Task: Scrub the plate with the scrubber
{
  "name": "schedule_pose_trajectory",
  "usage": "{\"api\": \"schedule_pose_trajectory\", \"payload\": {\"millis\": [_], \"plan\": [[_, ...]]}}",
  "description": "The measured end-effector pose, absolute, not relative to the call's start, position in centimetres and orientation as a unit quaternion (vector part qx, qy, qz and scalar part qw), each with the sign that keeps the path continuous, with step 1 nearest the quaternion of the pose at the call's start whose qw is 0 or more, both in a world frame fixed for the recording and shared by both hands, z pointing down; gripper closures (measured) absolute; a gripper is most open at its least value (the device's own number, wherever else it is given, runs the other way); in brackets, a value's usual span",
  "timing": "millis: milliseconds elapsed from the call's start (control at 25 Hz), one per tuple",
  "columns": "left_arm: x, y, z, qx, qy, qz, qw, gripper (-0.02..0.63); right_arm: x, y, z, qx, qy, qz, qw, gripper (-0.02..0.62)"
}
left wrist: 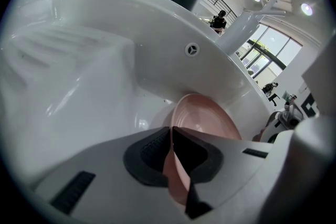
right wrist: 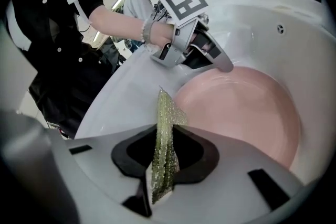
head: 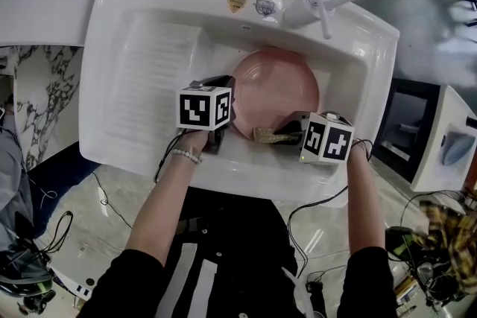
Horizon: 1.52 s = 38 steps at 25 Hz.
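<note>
Left claw (left wrist: 171, 136) clamped on pink plate (head: 276, 89) rim, right claw (right wrist: 167, 140) pinching scrubber (right wrist: 164, 157) beside plate's edge, in sink (head: 119, 48).

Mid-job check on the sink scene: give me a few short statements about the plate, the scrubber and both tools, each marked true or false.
1. The left tool is shut on the rim of the pink plate. True.
2. The right tool is empty. False: it is shut on the green-gold scrubber.
3. The plate sits on the counter beside the sink. False: it is inside the sink's basin.
4. The scrubber is at the plate's edge nearest the person. True.
</note>
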<state>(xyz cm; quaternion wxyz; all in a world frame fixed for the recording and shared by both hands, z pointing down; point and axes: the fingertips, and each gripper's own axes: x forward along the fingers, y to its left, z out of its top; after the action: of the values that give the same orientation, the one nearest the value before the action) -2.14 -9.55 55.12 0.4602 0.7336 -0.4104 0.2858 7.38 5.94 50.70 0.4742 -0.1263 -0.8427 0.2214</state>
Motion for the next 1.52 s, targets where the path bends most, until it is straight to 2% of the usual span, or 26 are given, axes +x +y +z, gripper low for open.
{"api": "schedule_pose_trajectory", "payload": {"millis": [120,240,520,760,1040,1320,1520], "plan": [[-2.1,-9.6,55.1,0.734,-0.410,0.285,0.461,0.586,7.1,3.2,49.7,-0.075,-0.866,0.208,0.448,0.517],[-2.1,-9.6,55.1,0.734,-0.410,0.284,0.461,0.586,7.1,-0.9,49.5,0.002,-0.889,0.143,0.435,0.517],[-2.2,-9.6,55.1,0.733,-0.413,0.283,0.460,0.586,7.8,-8.6,50.5,0.137,-0.871,-0.067,0.466,0.517],[-2.2,-9.7,55.2,0.733,-0.414,0.284,0.458,0.586,7.9,-9.8,53.5,0.116,-0.834,-0.162,0.515,0.520],[-2.2,-9.6,55.1,0.734,-0.413,0.283,0.459,0.586,7.9,-8.9,56.2,0.102,-0.830,-0.143,0.530,0.518],[-2.1,-9.6,55.3,0.733,-0.412,0.284,0.461,0.586,7.6,-7.1,56.2,0.109,-0.863,-0.033,0.492,0.517],[-2.2,-9.6,55.2,0.732,-0.414,0.285,0.459,0.586,7.3,-4.6,55.5,0.082,-0.872,-0.002,0.482,0.517]]}}
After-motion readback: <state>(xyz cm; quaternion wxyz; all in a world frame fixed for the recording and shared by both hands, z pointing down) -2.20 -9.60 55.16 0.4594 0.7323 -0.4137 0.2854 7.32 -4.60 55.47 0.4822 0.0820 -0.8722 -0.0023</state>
